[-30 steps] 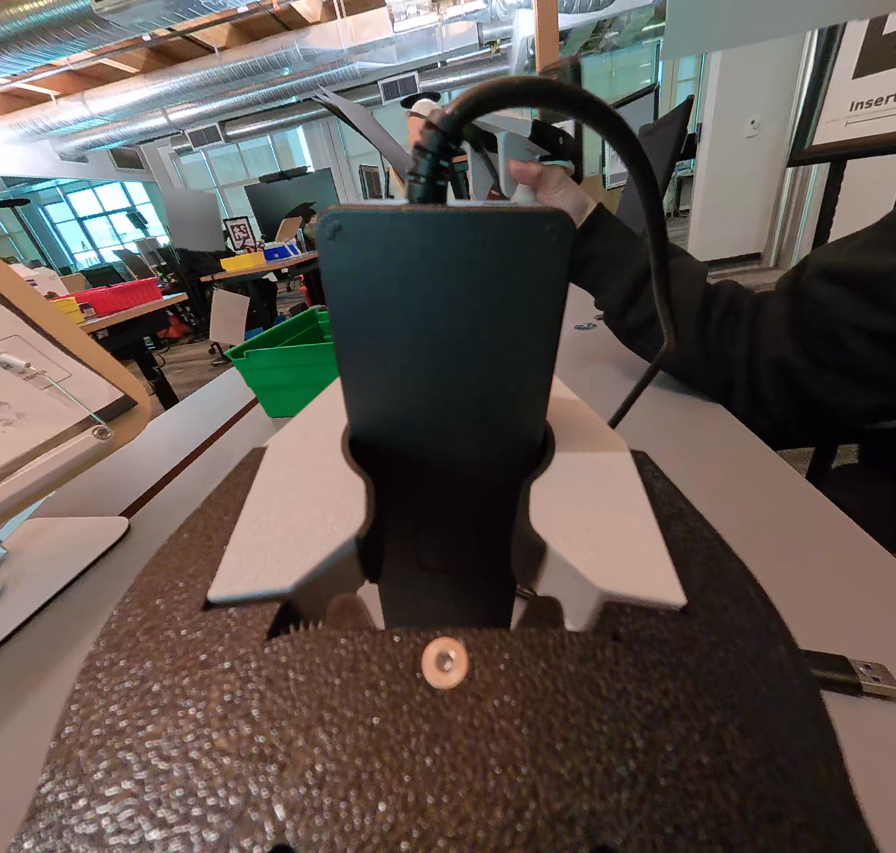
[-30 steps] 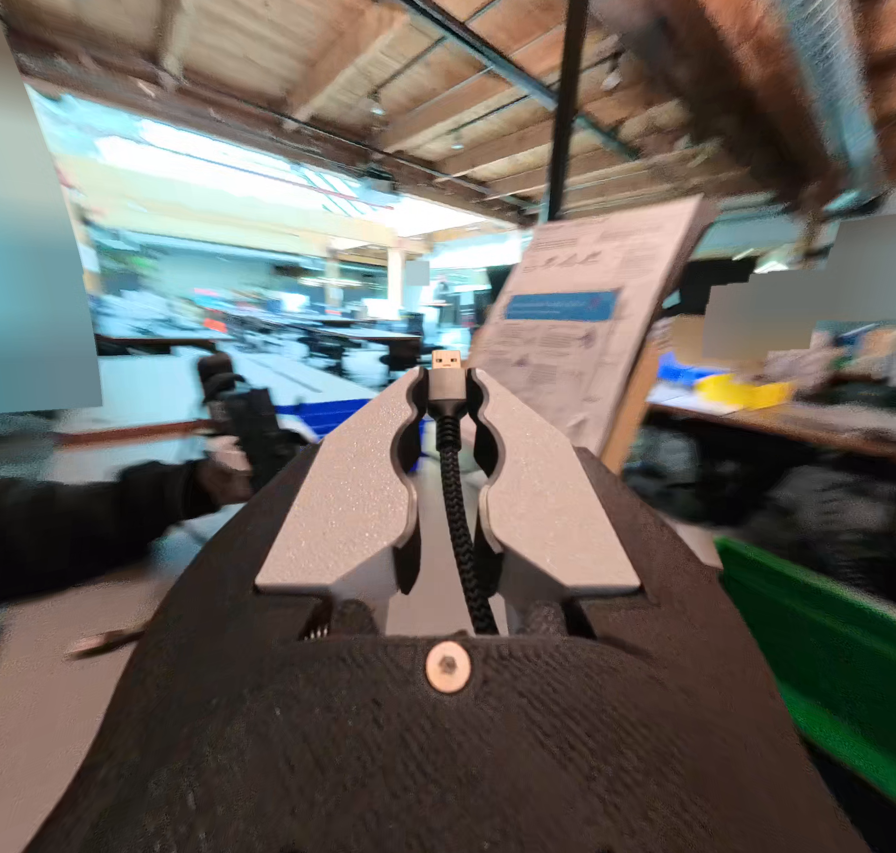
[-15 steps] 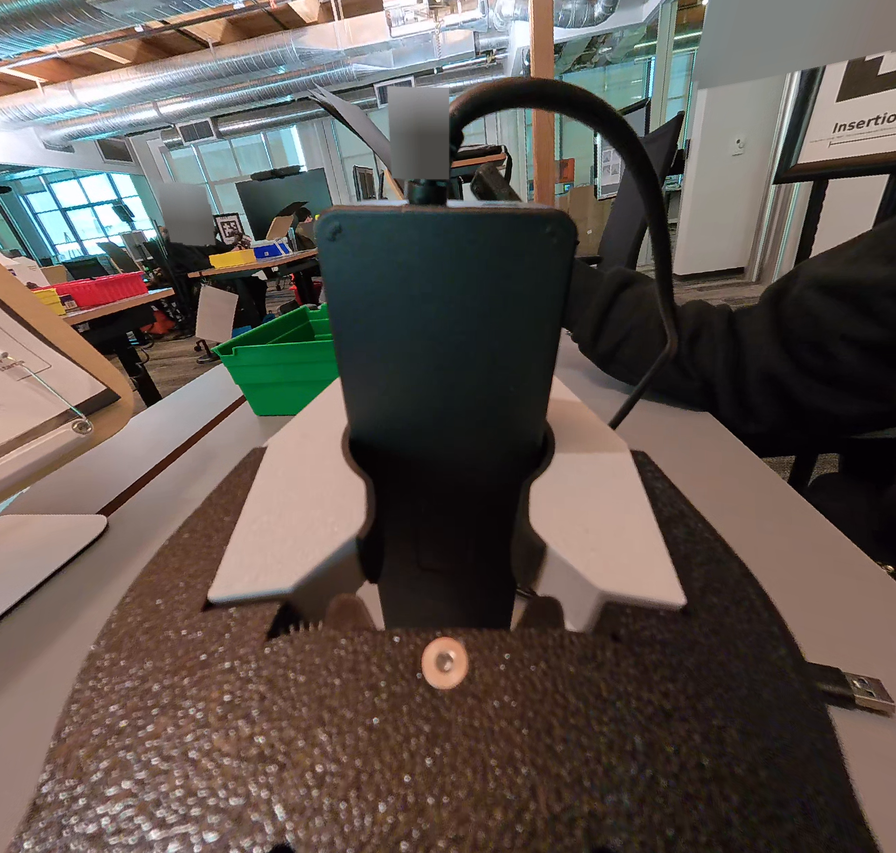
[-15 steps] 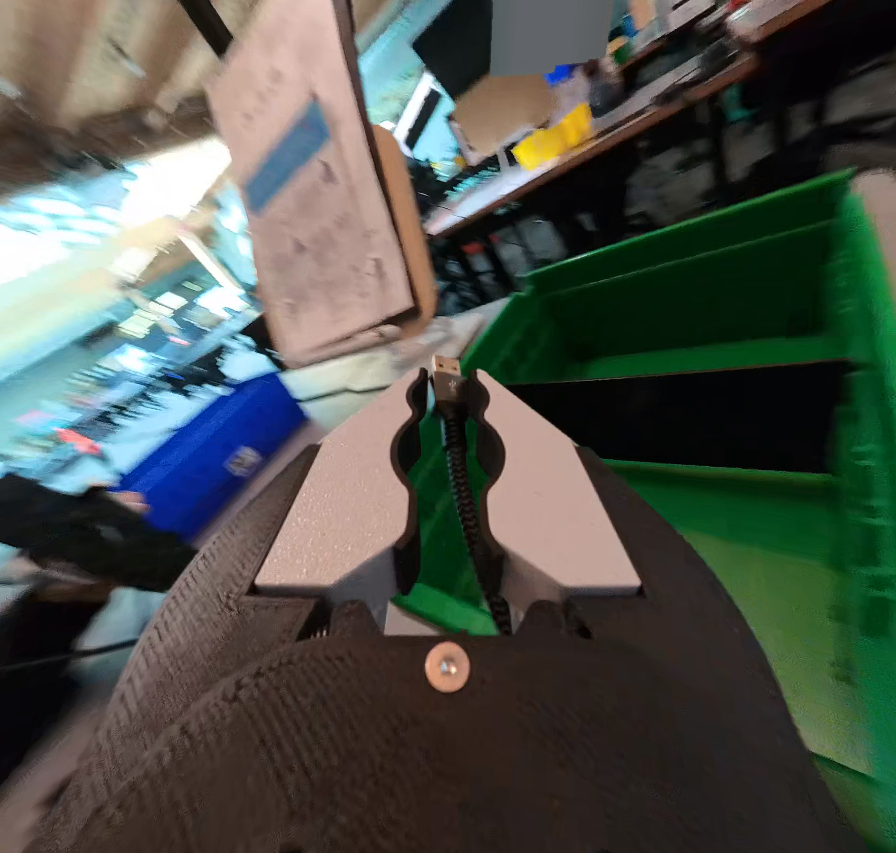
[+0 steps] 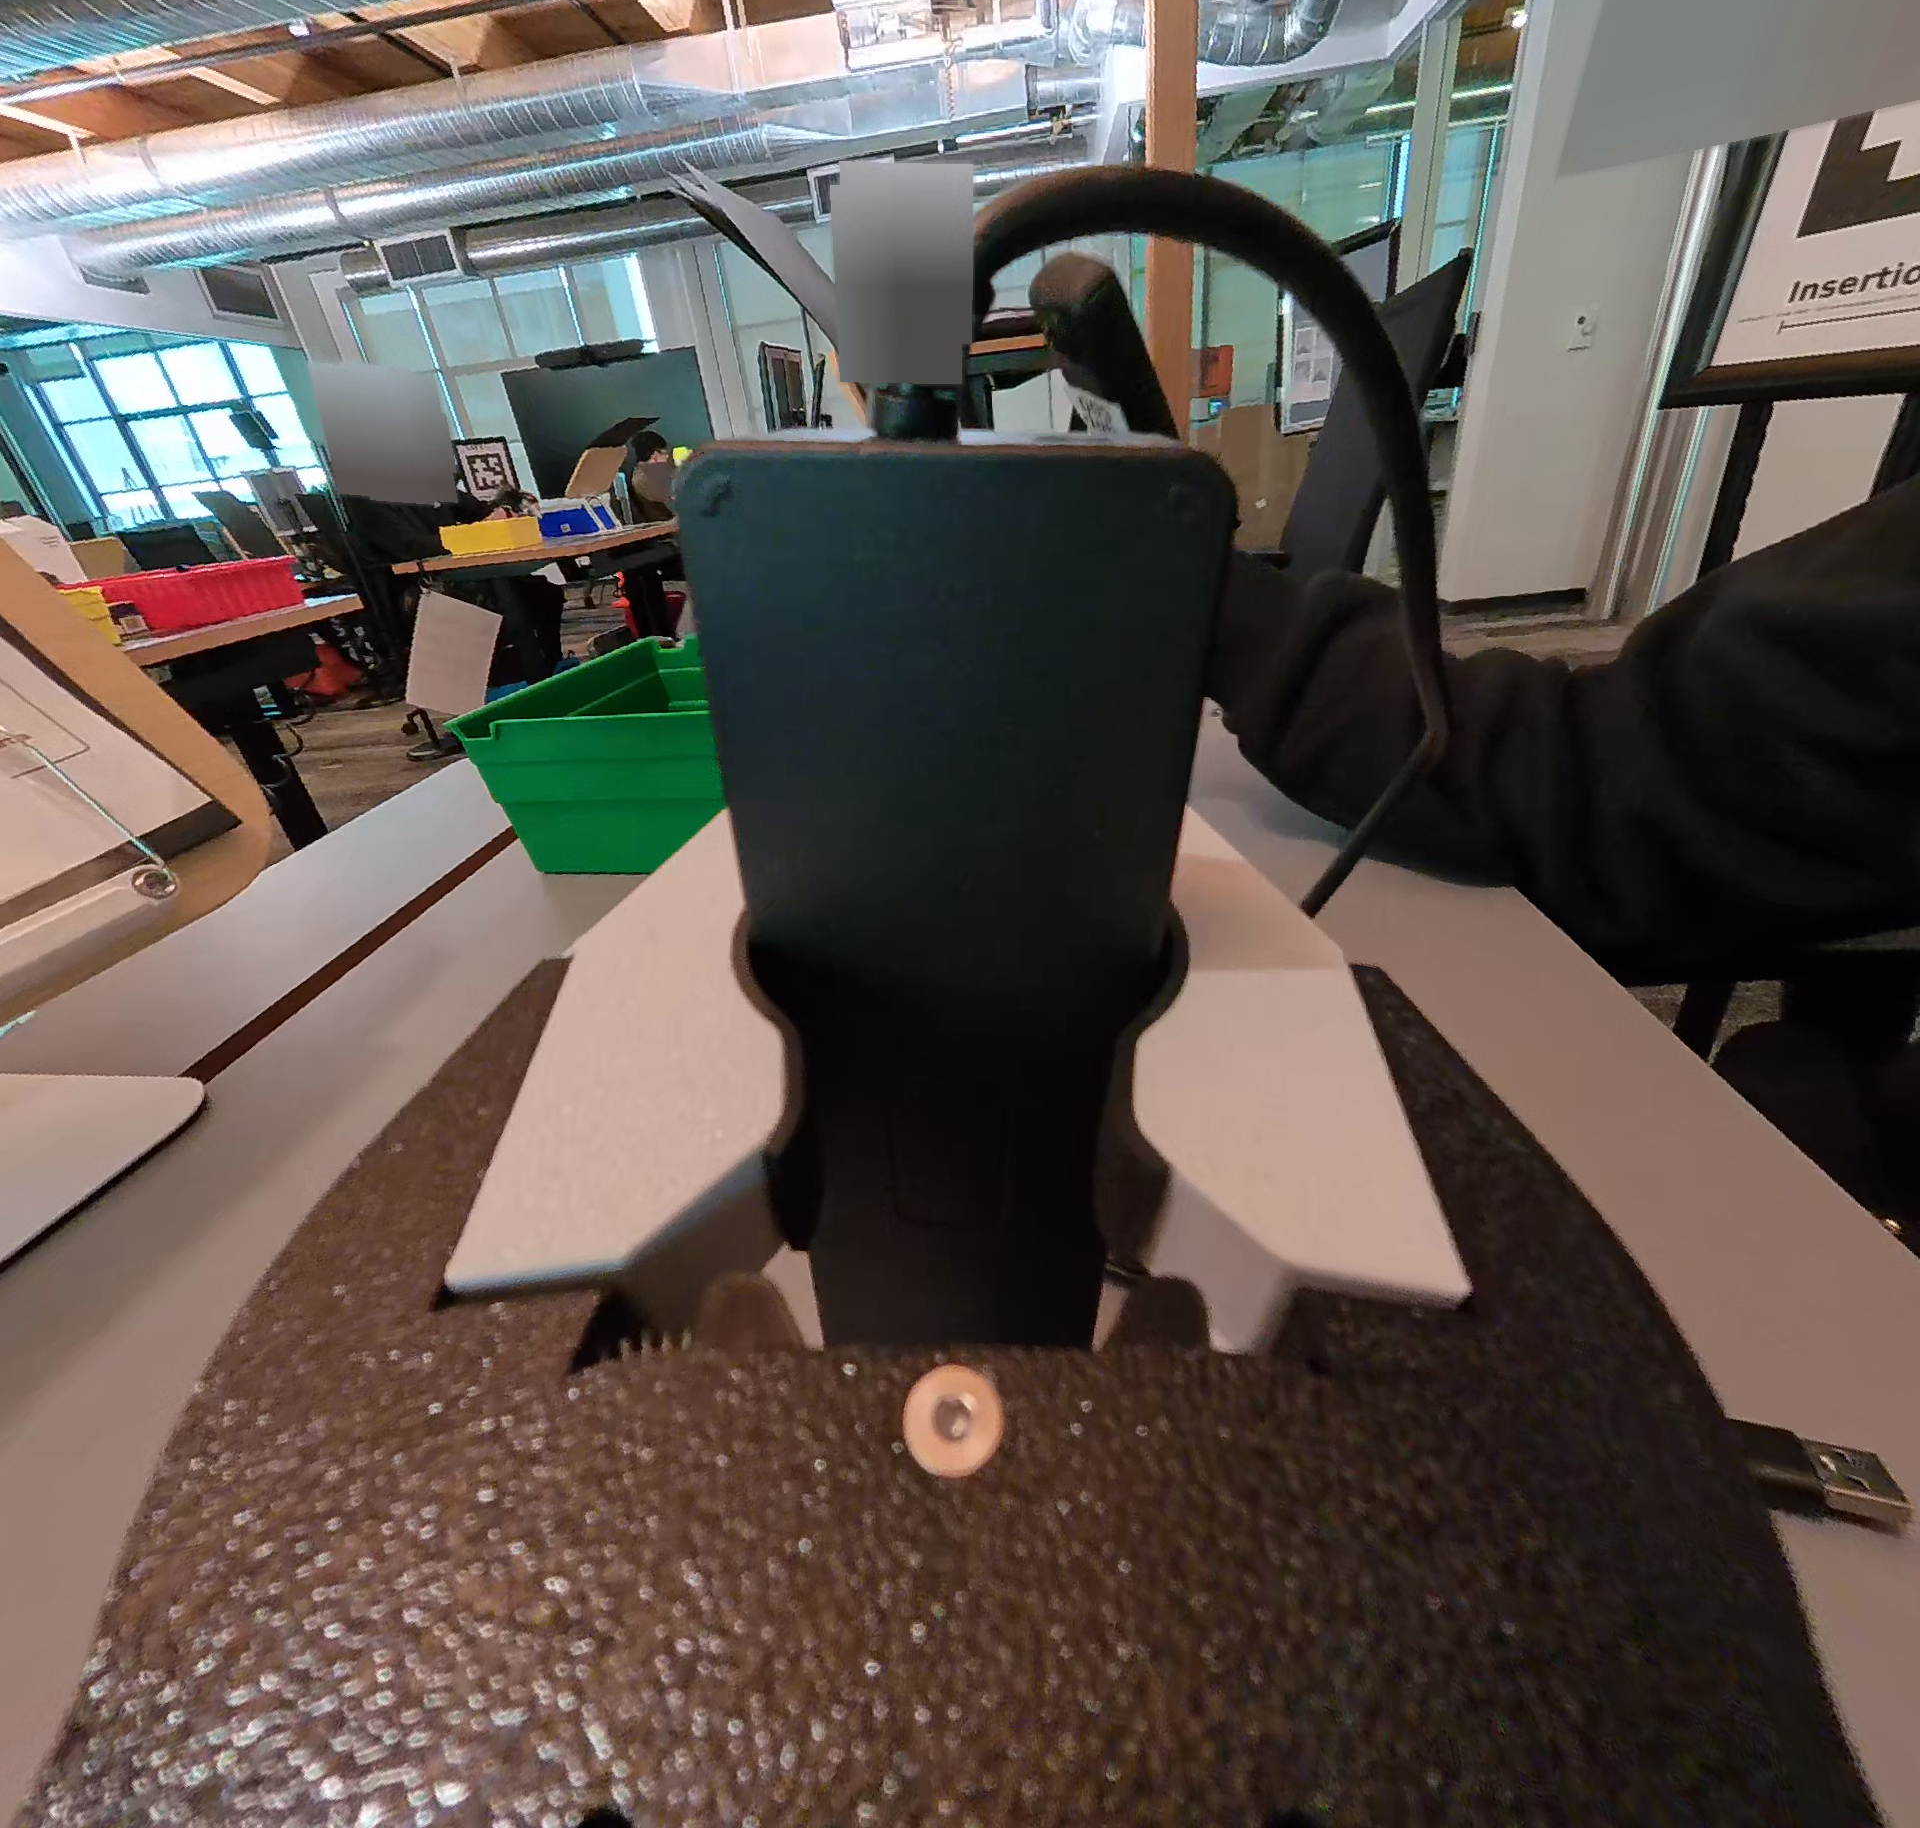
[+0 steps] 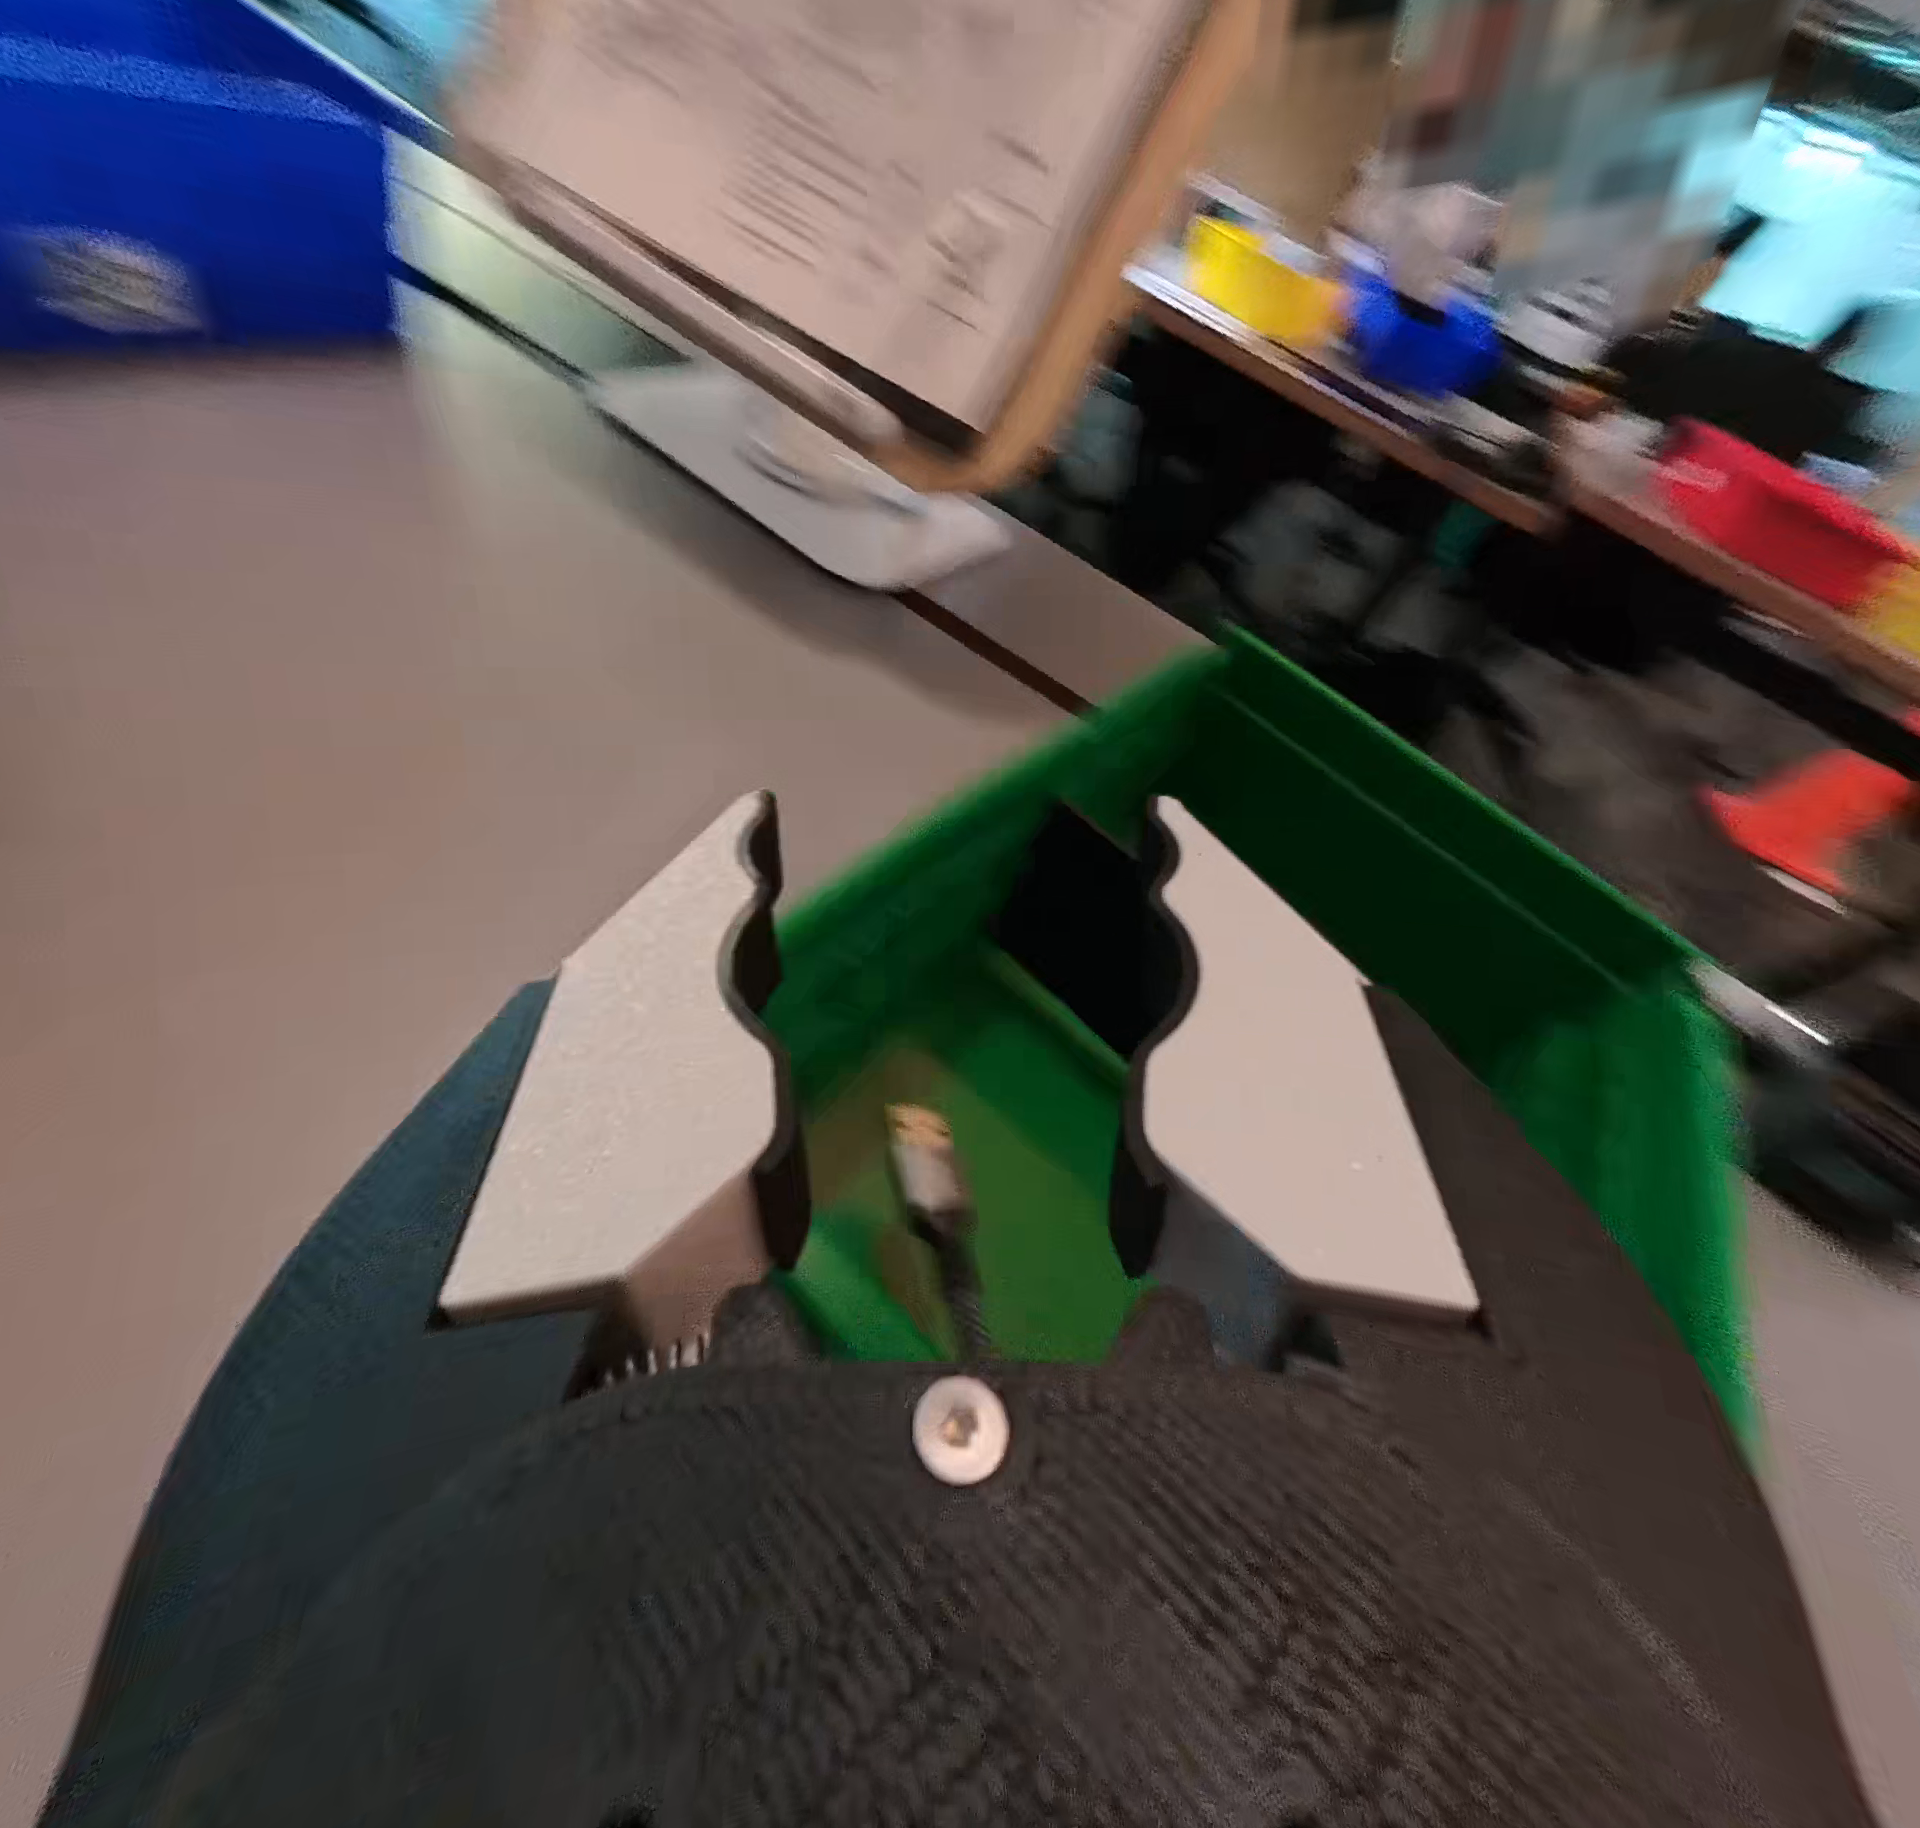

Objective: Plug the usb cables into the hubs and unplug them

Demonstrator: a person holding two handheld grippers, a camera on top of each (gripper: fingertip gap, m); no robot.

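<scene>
My left gripper (image 5: 956, 957) is shut on a flat black USB hub (image 5: 951, 718) and holds it upright above the grey table (image 5: 312, 947). The hub's thick black cable (image 5: 1340, 365) arches from its top over to the right. A loose USB plug (image 5: 1839, 1485) lies on the table at the lower right. My right gripper (image 6: 961, 843) is open above a green bin (image 6: 1455, 905). A braided USB cable with a silver plug (image 6: 925, 1170) is below the open jaws inside the bin. The right wrist view is motion-blurred.
The green bin also shows in the left wrist view (image 5: 592, 750), behind the hub. A person's black sleeve (image 5: 1621, 739) reaches across the table on the right. A tilted board on a white base (image 6: 831, 199) stands beyond the bin, with a blue bin (image 6: 177, 189) at far left.
My right gripper swung down over the green bin, opened, and let go of the braided USB cable, which now is in the bin. My left gripper kept hold of the hub, nearly still.
</scene>
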